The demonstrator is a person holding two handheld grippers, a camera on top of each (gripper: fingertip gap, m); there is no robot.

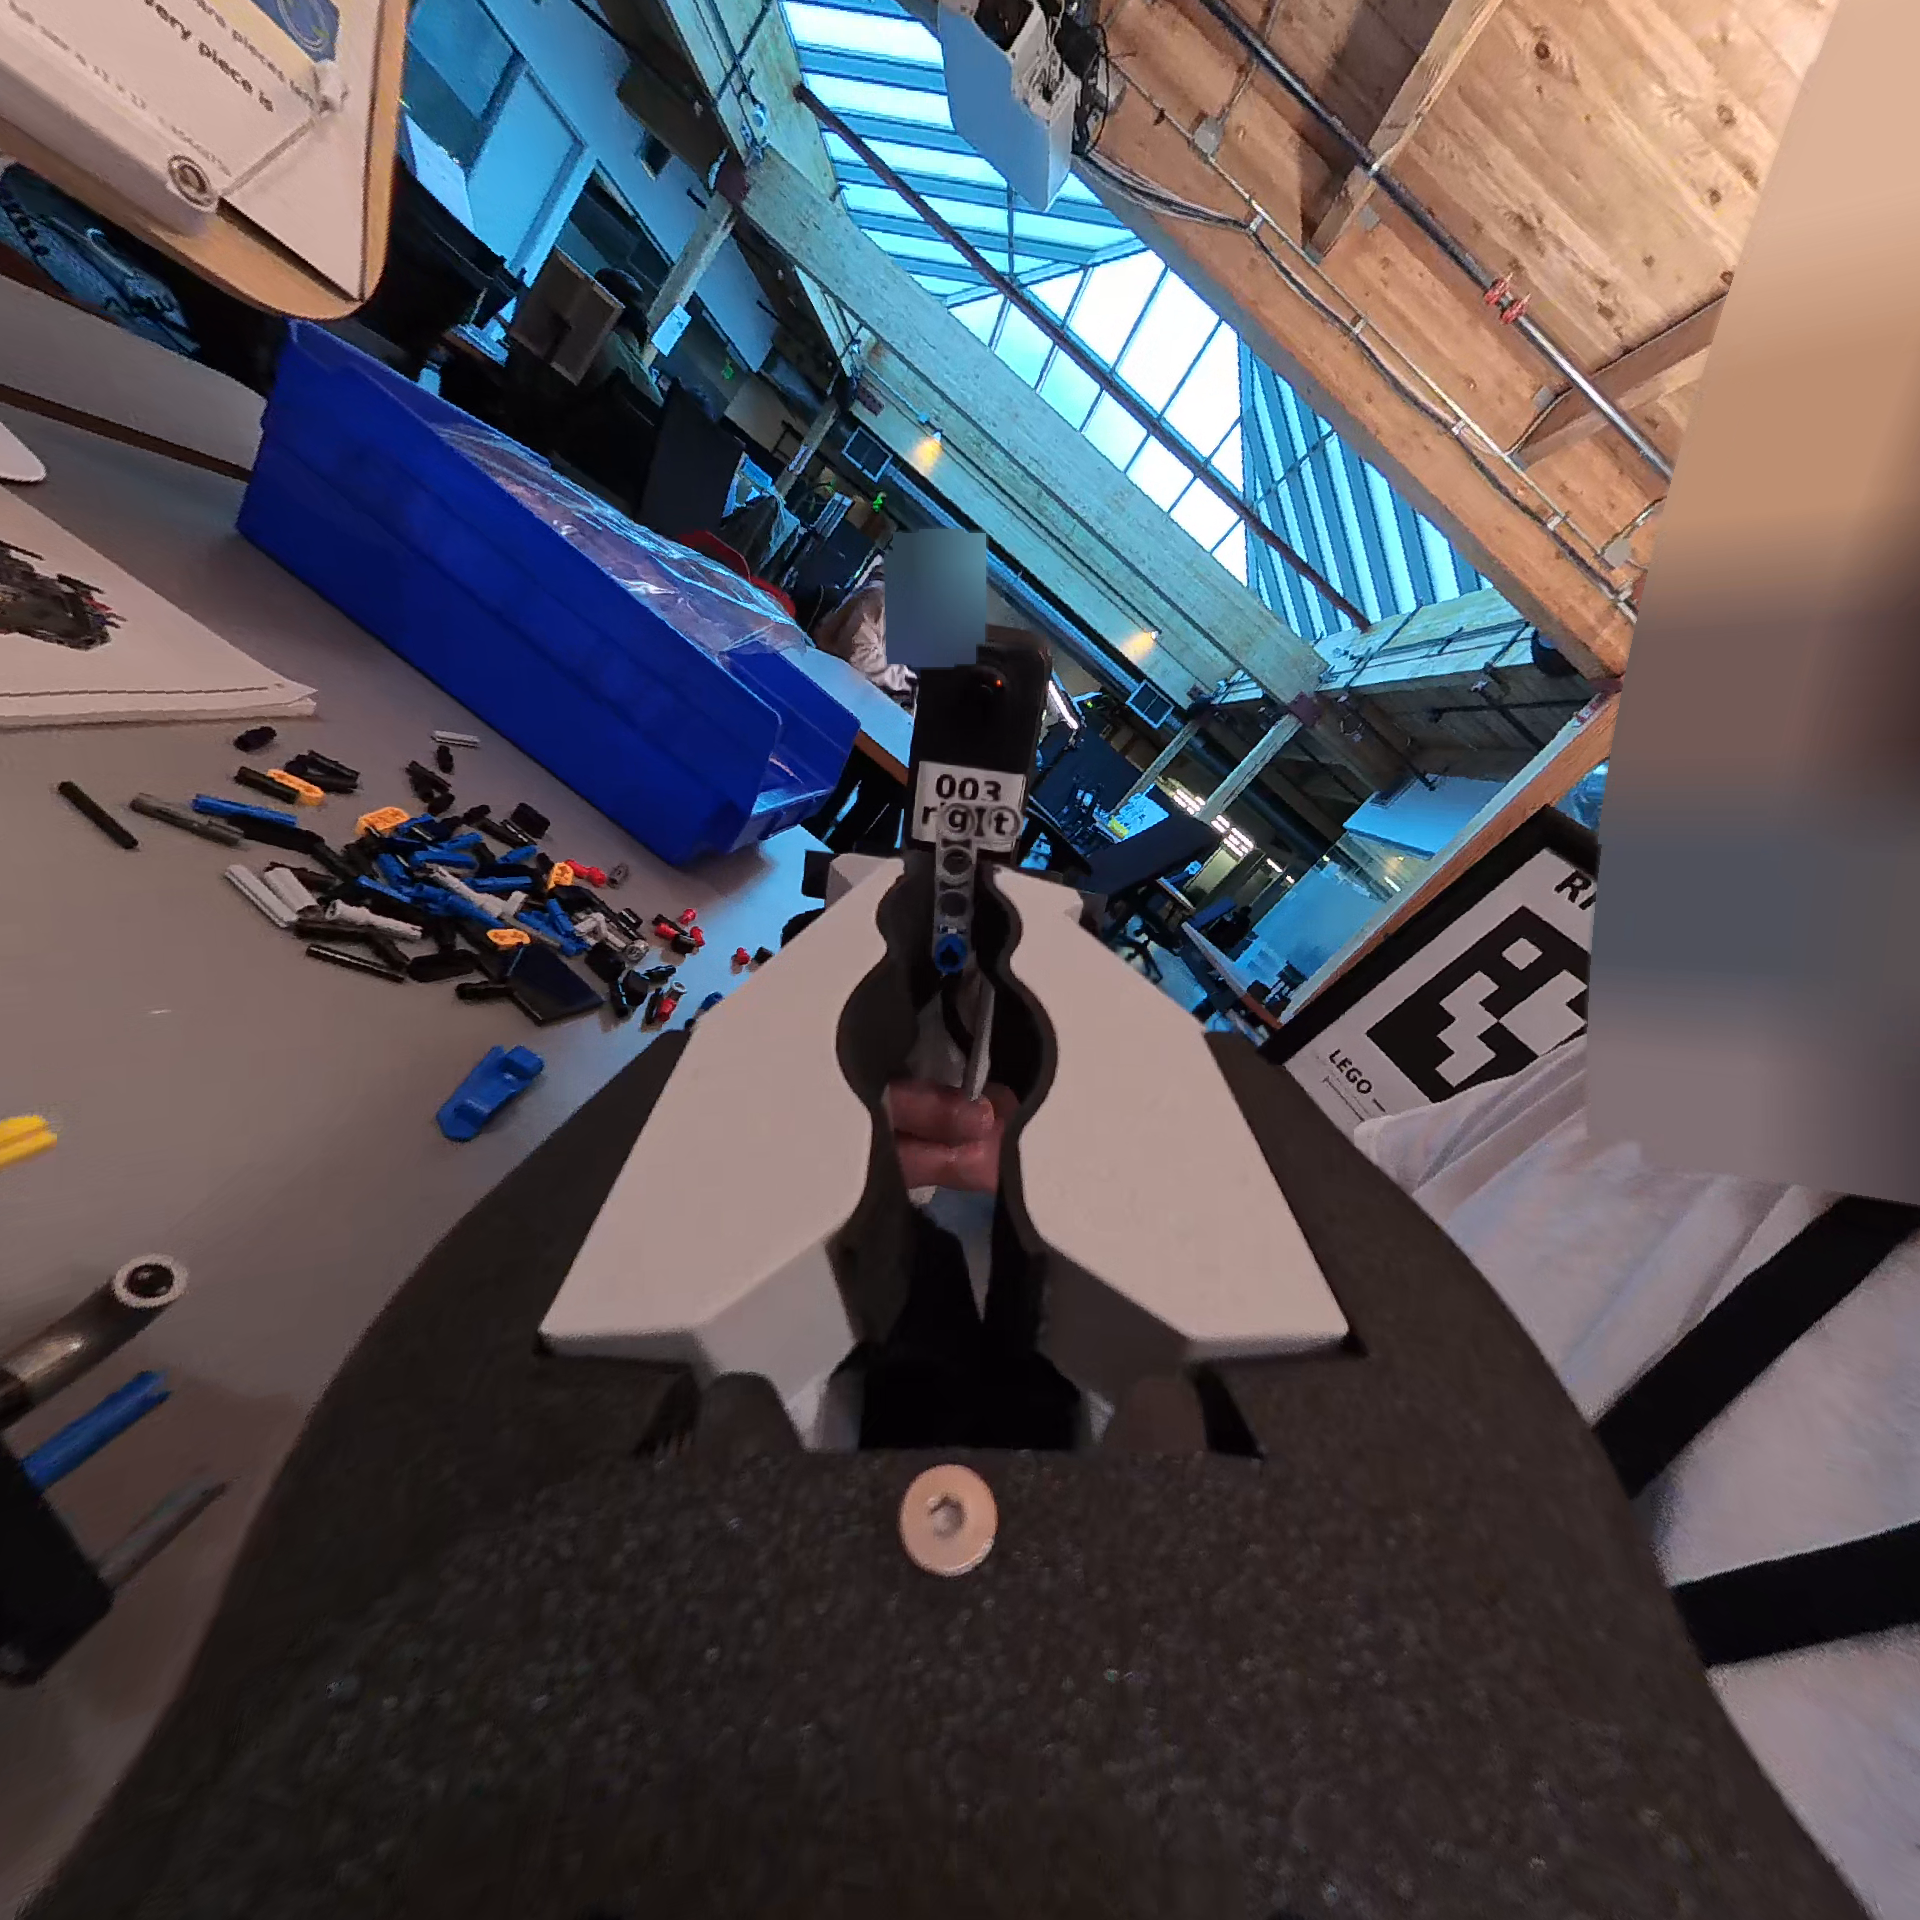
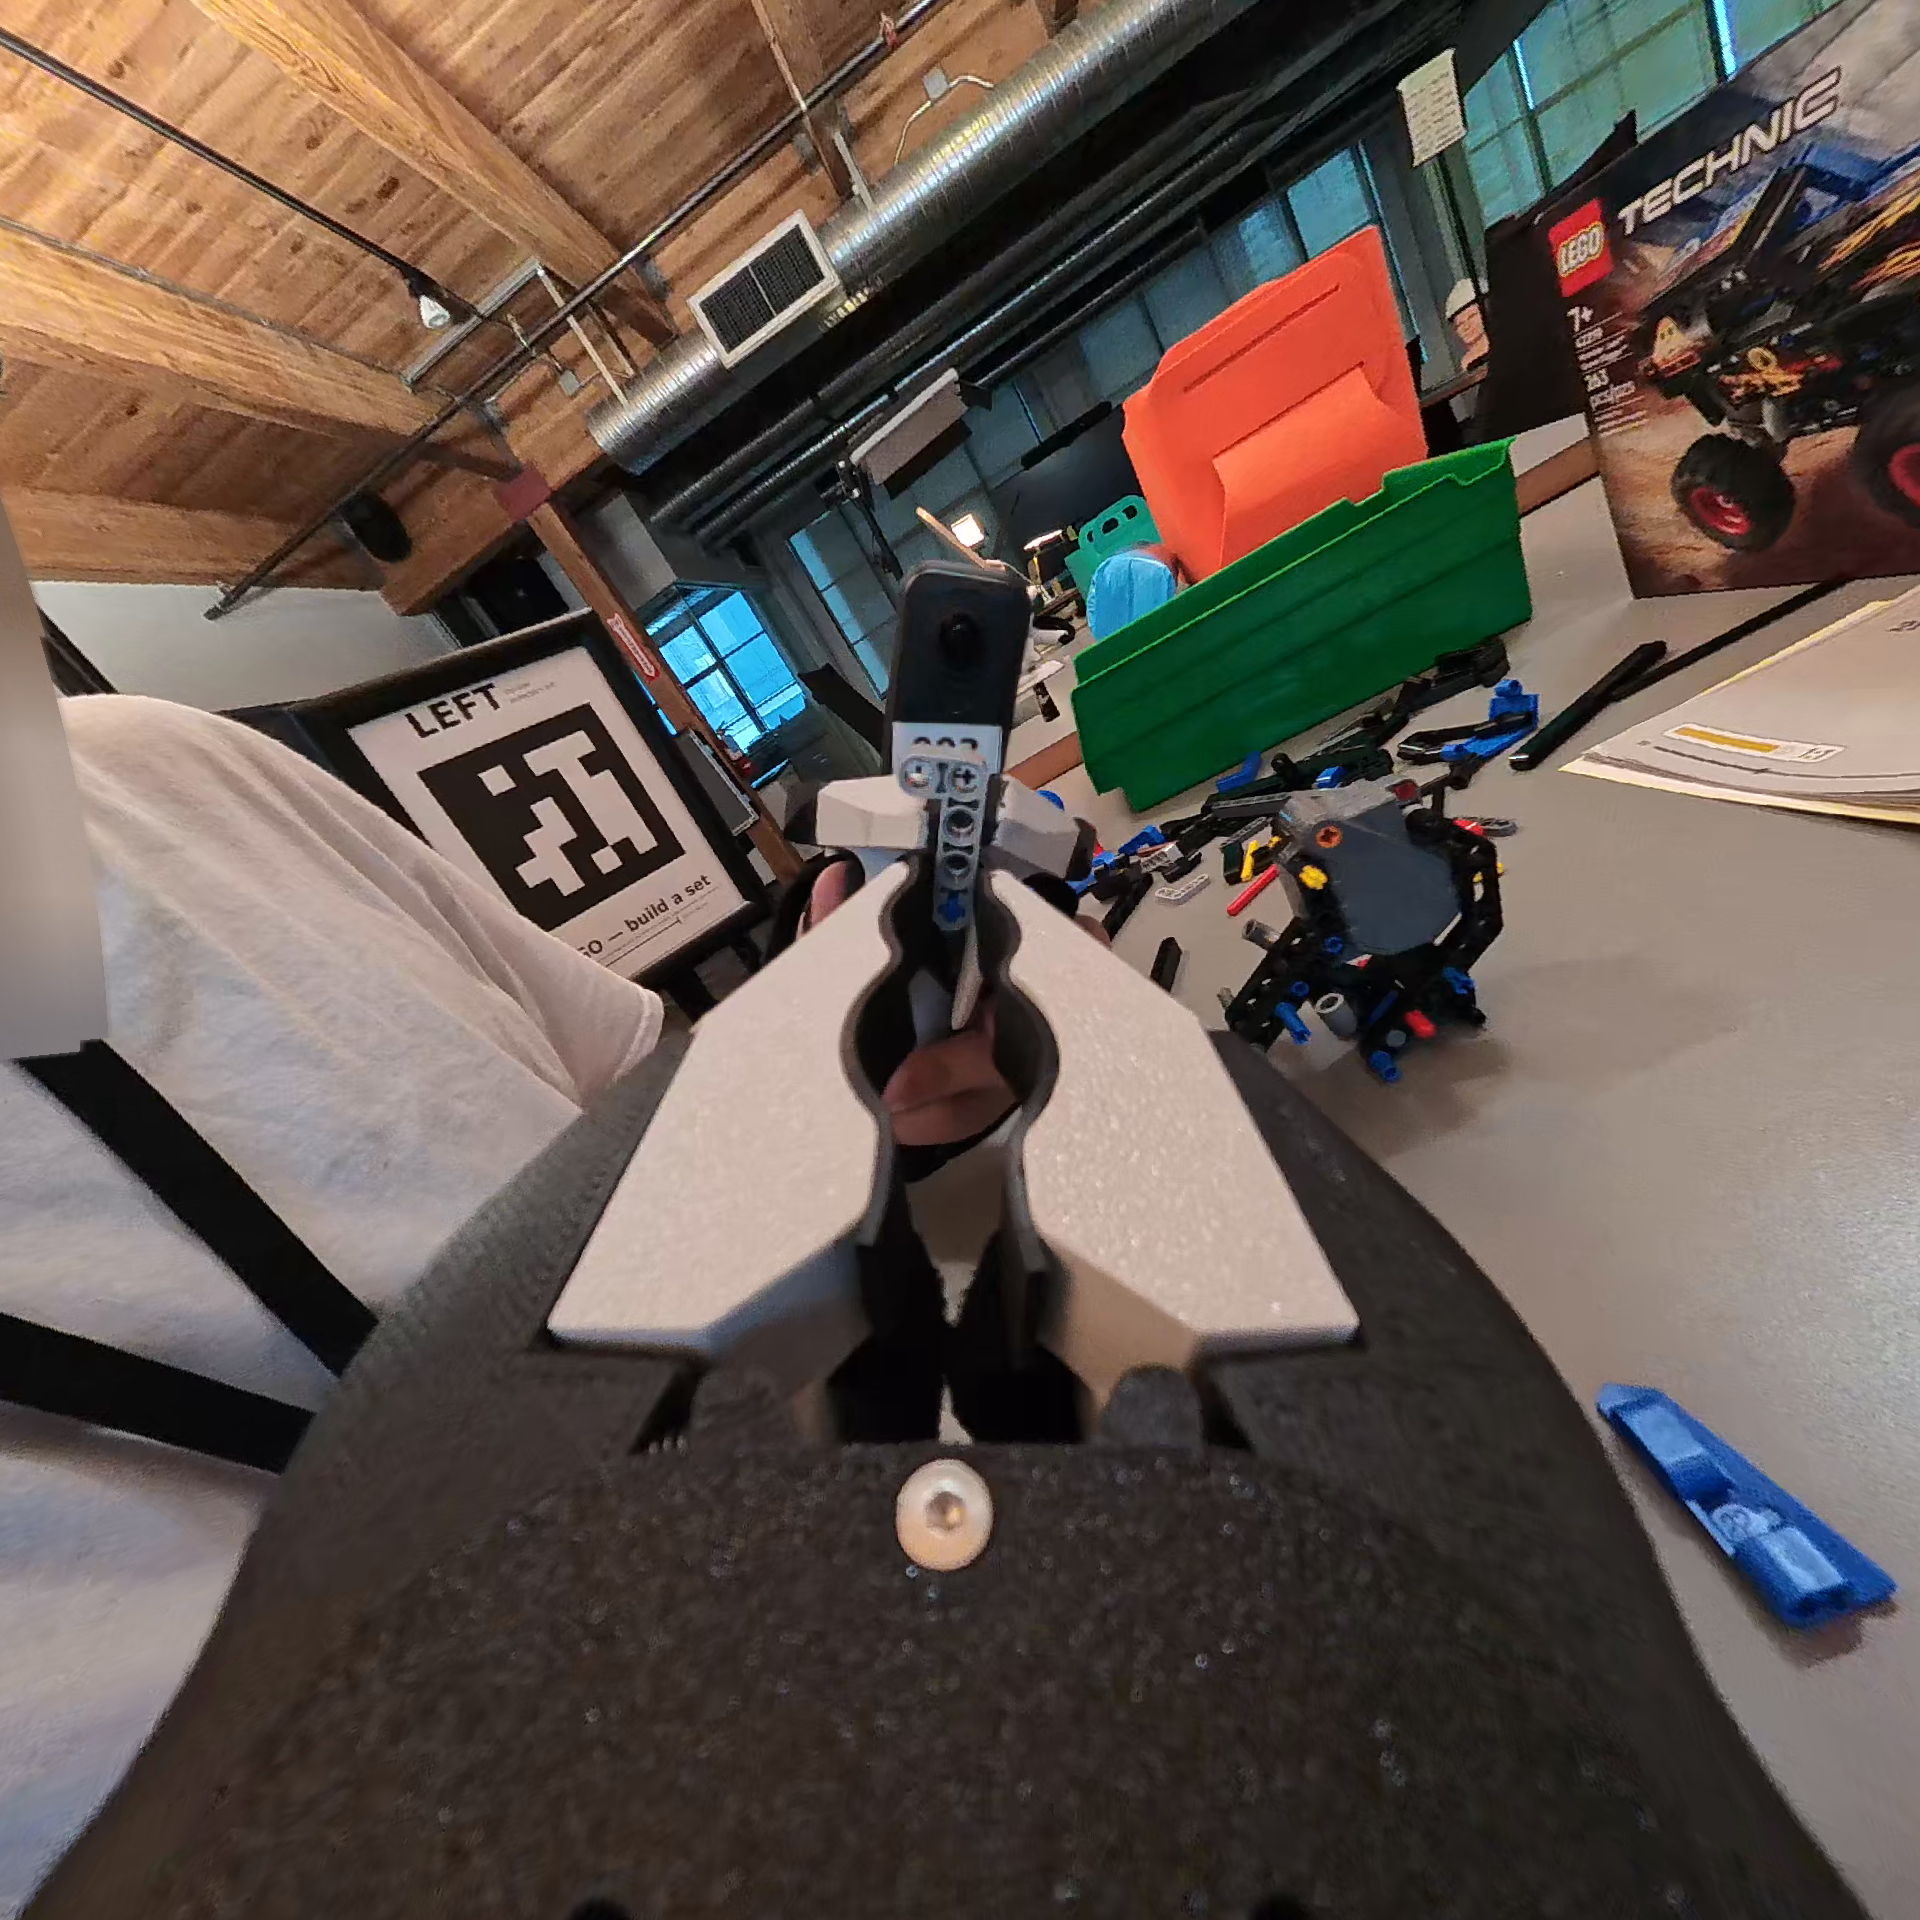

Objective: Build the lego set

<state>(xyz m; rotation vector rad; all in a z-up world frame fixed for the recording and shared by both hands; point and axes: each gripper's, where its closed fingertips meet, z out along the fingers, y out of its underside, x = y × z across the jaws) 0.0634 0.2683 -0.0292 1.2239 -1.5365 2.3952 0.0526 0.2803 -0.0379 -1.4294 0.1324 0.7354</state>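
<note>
My two grippers face each other above the grey table [image 2: 1662,1143], tips meeting on one small grey beam with holes. In the left wrist view my left gripper [image 1: 948,883] is shut on the grey beam [image 1: 954,883], which has a blue pin [image 1: 948,951] in its lower hole. The right gripper's body [image 1: 977,727] stands just behind it. In the right wrist view my right gripper [image 2: 951,883] is shut on the same beam [image 2: 956,831] with the blue pin [image 2: 948,912]. The partly built black and grey model [image 2: 1371,914] sits on the table to the right.
A pile of loose black, blue and grey parts [image 1: 447,894] lies by a blue bin [image 1: 520,623] and a booklet [image 1: 104,644]. A green bin [image 2: 1299,644], an orange bin [image 2: 1268,447], the set's box [image 2: 1745,343], a booklet [image 2: 1766,727] and a blue piece [image 2: 1745,1517] are on the right. From either gripper's tips it is about 15 cm to the blue piece [image 2: 1745,1517]. Look for it in the left wrist view [image 1: 518,1064] too.
</note>
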